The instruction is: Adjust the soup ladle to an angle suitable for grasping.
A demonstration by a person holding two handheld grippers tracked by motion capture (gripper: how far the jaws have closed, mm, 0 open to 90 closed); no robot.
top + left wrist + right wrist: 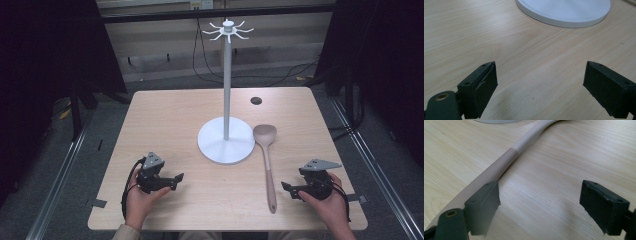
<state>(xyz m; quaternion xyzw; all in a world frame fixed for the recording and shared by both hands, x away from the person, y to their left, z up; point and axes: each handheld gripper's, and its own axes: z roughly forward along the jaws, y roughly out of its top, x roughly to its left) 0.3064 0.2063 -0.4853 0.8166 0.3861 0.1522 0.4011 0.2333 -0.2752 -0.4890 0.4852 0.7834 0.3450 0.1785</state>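
Table (165,125): light wood-grain top with a small dark round hole (256,100) near its far edge, right of centre.
Stand (226,75): white, upright, just right of the table's middle; a thin pole rises from a round flat base (226,145) to a crown of short spokes at the top. In the left gripper view the base's rim (564,12) lies ahead, well apart from the jaws.
Spoon (267,155): a pinkish-beige long-handled spoon lying flat on the table, bowl toward the far side and just beside the right edge of the stand's base, handle running toward the person, its end near the front edge.
Left gripper (178,179): held in the left hand (142,197) low over the front left of the table, pointing right. Its fingers (480,87) are spread wide apart with bare wood between them.
Right gripper (285,189): held in the right hand (325,202) at the front right, pointing left toward the lower end of the spoon's handle, just beside it.
Spoon and right fingers: in the right gripper view the handle (506,160) runs diagonally and passes behind the left finger (482,207), outside the gap. The fingers are spread wide with only table between them; whether that finger touches the handle cannot be told.
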